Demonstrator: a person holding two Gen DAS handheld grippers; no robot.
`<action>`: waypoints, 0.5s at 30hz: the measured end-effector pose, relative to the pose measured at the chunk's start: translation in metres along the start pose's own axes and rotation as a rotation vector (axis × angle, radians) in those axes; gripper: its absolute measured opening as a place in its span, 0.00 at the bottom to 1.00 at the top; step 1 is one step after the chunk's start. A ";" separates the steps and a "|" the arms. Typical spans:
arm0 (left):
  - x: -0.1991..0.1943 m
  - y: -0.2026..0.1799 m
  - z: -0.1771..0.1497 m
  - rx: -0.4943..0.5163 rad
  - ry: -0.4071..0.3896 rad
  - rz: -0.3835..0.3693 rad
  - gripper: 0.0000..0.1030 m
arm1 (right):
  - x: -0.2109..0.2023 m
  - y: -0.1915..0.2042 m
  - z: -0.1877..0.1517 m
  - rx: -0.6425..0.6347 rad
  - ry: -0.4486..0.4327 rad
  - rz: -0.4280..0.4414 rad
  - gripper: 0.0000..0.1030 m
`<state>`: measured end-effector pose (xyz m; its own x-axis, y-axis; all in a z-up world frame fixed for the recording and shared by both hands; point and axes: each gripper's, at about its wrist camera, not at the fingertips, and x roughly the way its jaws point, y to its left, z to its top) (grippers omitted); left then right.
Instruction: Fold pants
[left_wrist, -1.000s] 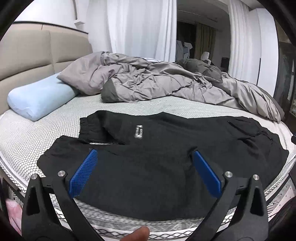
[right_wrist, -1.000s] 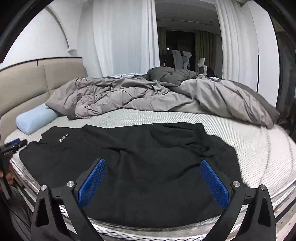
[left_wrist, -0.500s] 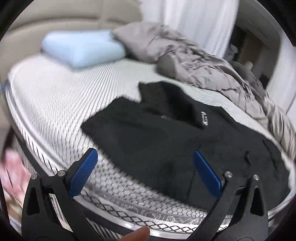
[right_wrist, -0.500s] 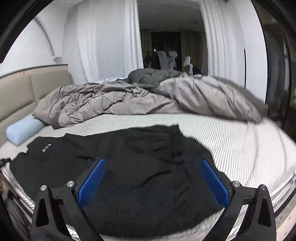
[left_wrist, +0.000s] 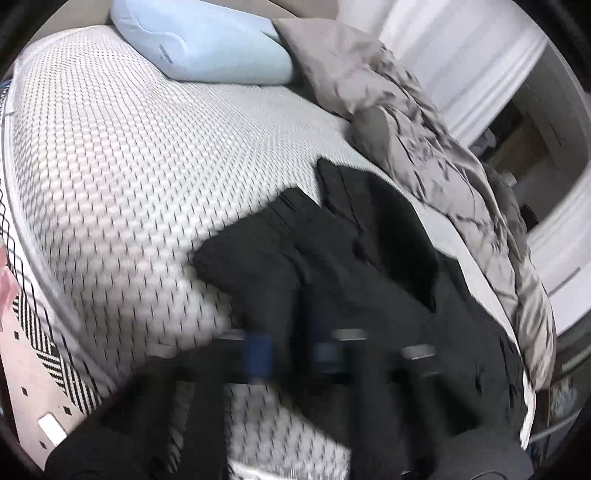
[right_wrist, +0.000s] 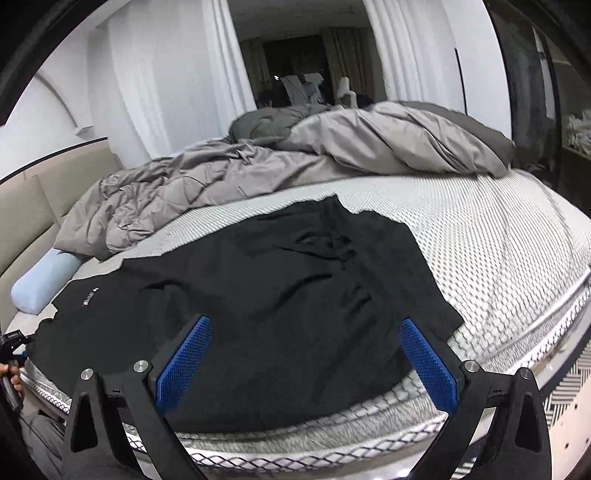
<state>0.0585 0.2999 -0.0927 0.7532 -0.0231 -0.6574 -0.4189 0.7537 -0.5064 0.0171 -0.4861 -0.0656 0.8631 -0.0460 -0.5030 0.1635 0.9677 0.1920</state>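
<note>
Black pants (right_wrist: 280, 280) lie spread flat across the near side of the white mattress (right_wrist: 498, 251), the end with the small white logo to the left. In the left wrist view my left gripper (left_wrist: 291, 352) is blurred. Its blue pads (left_wrist: 258, 350) are closing close together on the near edge of the pants (left_wrist: 369, 266), with dark cloth between them. The right wrist view shows it small at the far left (right_wrist: 20, 338), held by a hand (right_wrist: 11, 376). My right gripper (right_wrist: 306, 354) stands open just above the pants' right end, gripping nothing.
A crumpled grey duvet (right_wrist: 295, 166) is heaped along the far side of the bed. A pale blue pillow (left_wrist: 199, 40) lies by the beige headboard (right_wrist: 33, 195). White curtains (right_wrist: 166, 81) hang behind. Patterned floor (right_wrist: 565, 417) shows beside the mattress.
My left gripper swung left and down to the pants' near edge, rolled, and its jaws went from wide open to nearly together. The right gripper dipped a little and rolled, still open.
</note>
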 end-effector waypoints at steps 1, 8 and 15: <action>0.001 -0.005 0.005 -0.007 -0.012 -0.008 0.03 | 0.001 -0.004 -0.001 0.011 0.010 -0.010 1.00; -0.006 0.001 0.011 0.012 -0.051 0.018 0.03 | -0.001 -0.065 -0.025 0.207 0.072 -0.033 1.00; -0.025 -0.005 -0.001 0.040 -0.063 0.047 0.03 | 0.056 -0.110 -0.015 0.459 0.124 0.088 0.61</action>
<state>0.0409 0.2961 -0.0739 0.7641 0.0527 -0.6429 -0.4347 0.7785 -0.4527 0.0402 -0.5910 -0.1278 0.8242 0.0879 -0.5595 0.3105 0.7560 0.5763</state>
